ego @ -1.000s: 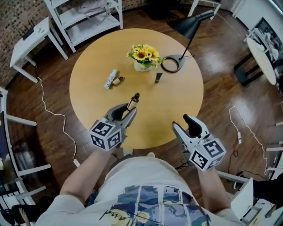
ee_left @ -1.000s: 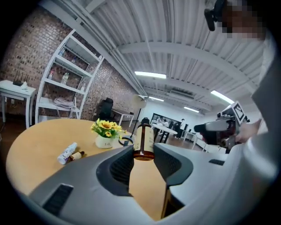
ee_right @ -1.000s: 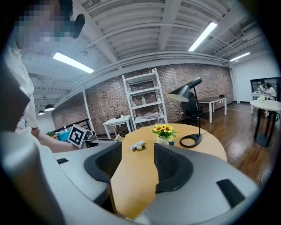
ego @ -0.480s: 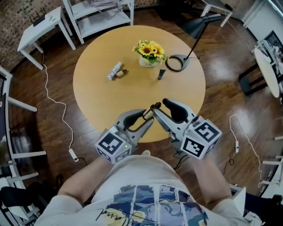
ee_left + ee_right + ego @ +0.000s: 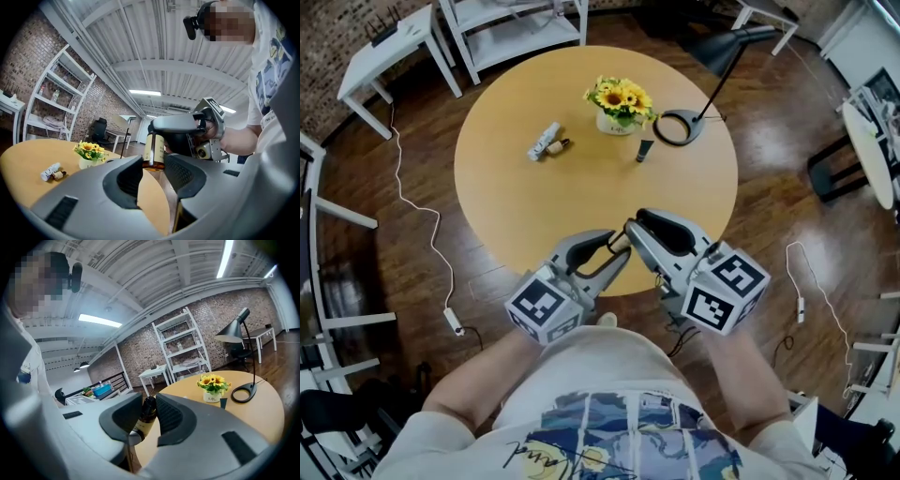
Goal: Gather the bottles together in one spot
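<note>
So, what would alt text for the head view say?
The left gripper and right gripper both clamp one small amber bottle over the near edge of a round table. Farther off: two lying bottles, sunflowers, a lamp.

The bottle (image 5: 153, 151) is seen as amber brown, with a cream label and a black cap. The left hand-held gripper (image 5: 152, 162) and the right hand-held gripper (image 5: 149, 403) are coloured grey with black pads, and their marker cubes (image 5: 542, 309) are patterned with black-and-white squares. The worktop (image 5: 534, 206) is coloured light tan and the floor (image 5: 412, 187) glossy dark brown, while yellow sunflowers (image 5: 621, 96) are shown in a white pot (image 5: 617, 123) and the lamp (image 5: 679, 128) in black.
</note>
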### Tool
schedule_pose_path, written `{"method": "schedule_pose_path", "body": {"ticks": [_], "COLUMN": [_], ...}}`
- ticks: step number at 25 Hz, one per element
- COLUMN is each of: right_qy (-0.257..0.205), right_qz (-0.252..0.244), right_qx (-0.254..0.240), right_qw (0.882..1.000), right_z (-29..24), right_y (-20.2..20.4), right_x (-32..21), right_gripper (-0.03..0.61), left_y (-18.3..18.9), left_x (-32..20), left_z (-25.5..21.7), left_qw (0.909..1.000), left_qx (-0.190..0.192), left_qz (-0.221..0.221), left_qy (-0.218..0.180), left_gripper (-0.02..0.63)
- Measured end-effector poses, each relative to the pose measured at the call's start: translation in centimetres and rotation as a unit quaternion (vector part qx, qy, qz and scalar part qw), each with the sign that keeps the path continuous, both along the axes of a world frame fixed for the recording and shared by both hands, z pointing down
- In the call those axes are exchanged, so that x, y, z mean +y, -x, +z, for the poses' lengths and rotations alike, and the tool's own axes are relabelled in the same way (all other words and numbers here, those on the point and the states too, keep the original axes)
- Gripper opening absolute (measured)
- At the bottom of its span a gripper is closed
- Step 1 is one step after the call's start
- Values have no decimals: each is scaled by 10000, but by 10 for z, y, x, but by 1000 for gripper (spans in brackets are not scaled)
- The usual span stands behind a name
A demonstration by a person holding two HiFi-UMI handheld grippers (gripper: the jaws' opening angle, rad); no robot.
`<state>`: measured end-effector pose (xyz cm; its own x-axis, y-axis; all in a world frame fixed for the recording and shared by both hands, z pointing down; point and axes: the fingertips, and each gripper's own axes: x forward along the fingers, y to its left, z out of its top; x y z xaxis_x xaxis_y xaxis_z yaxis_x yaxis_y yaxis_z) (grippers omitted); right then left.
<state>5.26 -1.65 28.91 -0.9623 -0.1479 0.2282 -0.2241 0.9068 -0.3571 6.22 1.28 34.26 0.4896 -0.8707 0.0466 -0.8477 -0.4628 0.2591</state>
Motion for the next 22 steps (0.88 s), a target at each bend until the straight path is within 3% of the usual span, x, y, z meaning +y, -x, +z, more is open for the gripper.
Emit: {"method": "schedule_pose_path", "body": {"ticks": [10,22], "right_qy": [-407,-970], "right_qz": [219,1069], "right_qx": [460,1139], "right_qw": [9979,9830], "right_z": [19,72], "right_y": [28,76], "right_x": [-24,-105], "right_gripper": [80,80], "left_y": [35,124], "left_x": [-15,0], "left_z": [32,81], "left_qw": [9967,9866], "left_qx": [-652,-758], "left_qz": [-5,-197], "left_qy": [490,1428], "left_gripper": [144,144]}}
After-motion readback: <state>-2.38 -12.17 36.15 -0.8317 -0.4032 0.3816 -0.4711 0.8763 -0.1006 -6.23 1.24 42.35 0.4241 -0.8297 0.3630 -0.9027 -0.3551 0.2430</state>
